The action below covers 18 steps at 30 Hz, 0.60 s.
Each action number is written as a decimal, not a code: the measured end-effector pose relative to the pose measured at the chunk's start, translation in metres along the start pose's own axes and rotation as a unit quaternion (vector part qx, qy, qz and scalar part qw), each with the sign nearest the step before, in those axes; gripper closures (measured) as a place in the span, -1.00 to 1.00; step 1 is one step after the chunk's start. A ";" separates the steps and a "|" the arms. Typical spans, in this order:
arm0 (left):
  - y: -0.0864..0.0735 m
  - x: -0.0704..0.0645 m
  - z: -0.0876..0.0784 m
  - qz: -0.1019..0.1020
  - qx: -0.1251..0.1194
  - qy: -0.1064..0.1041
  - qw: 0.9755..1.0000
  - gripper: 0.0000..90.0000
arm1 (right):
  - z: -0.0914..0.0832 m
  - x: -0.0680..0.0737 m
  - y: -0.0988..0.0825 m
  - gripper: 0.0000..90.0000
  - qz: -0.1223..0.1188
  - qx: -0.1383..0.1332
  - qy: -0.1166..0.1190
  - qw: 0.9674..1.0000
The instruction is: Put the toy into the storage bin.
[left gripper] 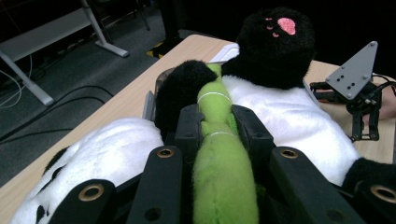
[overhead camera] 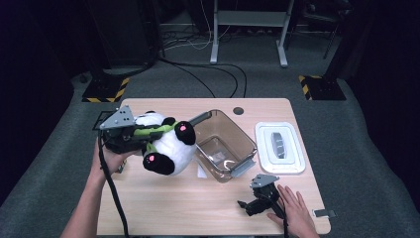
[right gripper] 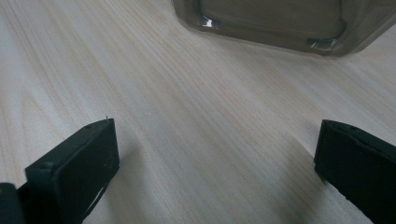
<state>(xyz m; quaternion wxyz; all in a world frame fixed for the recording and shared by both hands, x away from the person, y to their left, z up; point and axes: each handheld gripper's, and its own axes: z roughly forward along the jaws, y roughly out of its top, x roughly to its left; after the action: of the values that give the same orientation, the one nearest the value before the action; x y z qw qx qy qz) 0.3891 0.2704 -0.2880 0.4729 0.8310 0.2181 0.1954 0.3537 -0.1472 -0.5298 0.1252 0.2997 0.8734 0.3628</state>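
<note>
Where cables trail, grey carpet point(overhead camera: 346, 124) beneath wooden table point(overhead camera: 198, 208).

Light falls on table point(overhead camera: 208, 208) from overhead, floor beyond it sinking into black corners; soft low-resolution frames; faint glare on clear container point(overhead camera: 225, 144) beside table centre — black jaws blurred in near foreground.

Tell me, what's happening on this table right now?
A person's left gripper is shut on the green stalk of a plush panda, holding the toy off the table beside an open clear plastic bin. The bin's white lid lies to its right. The right gripper rests on the table, jaws open and empty.
</note>
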 end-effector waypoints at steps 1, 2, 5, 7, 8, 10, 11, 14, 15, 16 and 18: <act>0.002 0.001 0.002 0.003 0.000 0.000 1.000 0.64 | 0.000 0.000 0.000 -1.00 0.000 0.000 0.000 1.000; 0.004 0.001 0.004 0.005 0.001 -0.003 1.000 0.64 | 0.000 0.000 0.000 -1.00 0.000 0.000 0.000 1.000; 0.010 0.002 0.011 0.010 0.001 -0.007 1.000 0.64 | 0.000 0.000 0.000 -1.00 0.000 0.000 0.000 1.000; 0.015 0.003 0.016 0.013 0.004 -0.008 1.000 0.64 | 0.000 0.000 0.000 -1.00 0.000 0.000 0.000 1.000; 0.017 0.003 0.019 0.015 0.003 -0.008 1.000 0.64 | 0.000 0.000 0.000 -1.00 0.000 0.000 0.000 1.000; 0.023 0.004 0.023 0.021 0.006 -0.013 1.000 0.64 | 0.000 0.000 0.000 -1.00 0.000 0.000 0.000 1.000; 0.025 0.004 0.025 0.022 0.006 -0.016 1.000 0.64 | 0.000 0.000 0.000 -1.00 0.000 0.000 0.000 1.000; 0.031 0.004 0.032 0.029 0.003 -0.020 0.999 0.64 | 0.000 0.000 0.000 -1.00 0.000 0.000 0.000 1.000; 0.033 0.005 0.035 0.035 0.005 -0.022 0.999 0.64 | 0.000 0.000 0.000 -1.00 0.000 0.000 0.000 1.000; 0.035 0.005 0.037 0.038 0.005 -0.022 0.999 0.64 | 0.000 0.000 0.000 -1.00 0.000 0.000 0.000 1.000; 0.037 0.006 0.042 0.040 0.006 -0.025 0.999 0.64 | 0.000 0.000 0.000 -1.00 0.001 0.000 -0.001 1.000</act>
<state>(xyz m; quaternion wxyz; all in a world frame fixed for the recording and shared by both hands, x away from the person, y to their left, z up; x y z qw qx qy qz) 0.4227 0.2275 -0.2750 0.4649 0.8466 0.1737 0.1923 0.3537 -0.1471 -0.5298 0.1259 0.3007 0.8730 0.3628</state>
